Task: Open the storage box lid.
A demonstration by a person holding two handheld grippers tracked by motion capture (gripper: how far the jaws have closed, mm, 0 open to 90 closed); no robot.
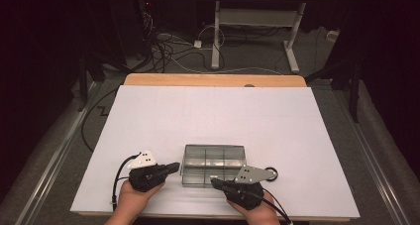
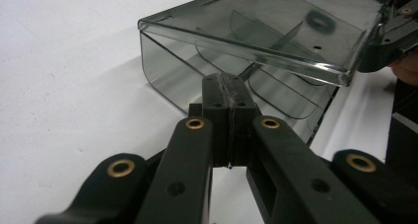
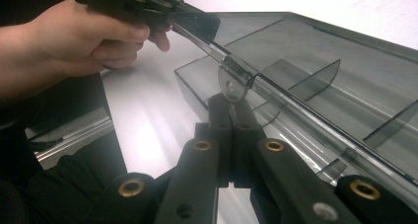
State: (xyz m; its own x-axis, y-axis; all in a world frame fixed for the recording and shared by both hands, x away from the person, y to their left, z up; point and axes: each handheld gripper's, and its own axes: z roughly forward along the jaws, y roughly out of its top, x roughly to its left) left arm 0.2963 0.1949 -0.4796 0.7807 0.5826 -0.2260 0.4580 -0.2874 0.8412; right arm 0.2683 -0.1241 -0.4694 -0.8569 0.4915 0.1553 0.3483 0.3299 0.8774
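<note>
I've got both hands low at the near edge of the white table sheet [image 1: 213, 116], and between them sits the smoky clear plastic box with inner dividers [image 1: 214, 164], close to my side, a little right of the middle. Its lid is tilted up off the body, so the dividers show beneath it in both gripper views.

My left gripper [image 1: 174, 167] points in from the left, tips just at the box's left end. Looking along it in the left gripper view [image 2: 229, 93], the two black jaws are pressed flat against each other, a thin seam between them, clenched with nothing in between; the tips sit right at the box wall under the raised lid, and I can't tell whether they actually touch it.

My right gripper [image 1: 216, 182] comes in at the box's near right corner. In the right gripper view [image 3: 231, 105] its jaws are clenched together too, their tips just below the small clear latch tab [image 3: 231, 81] on the lid's front edge. Whether the tips nip that tab or merely sit under it I can't make out.

A small black ring [image 1: 271, 174] lies on the sheet just right of the box, beside my right gripper's grey plate.
</note>
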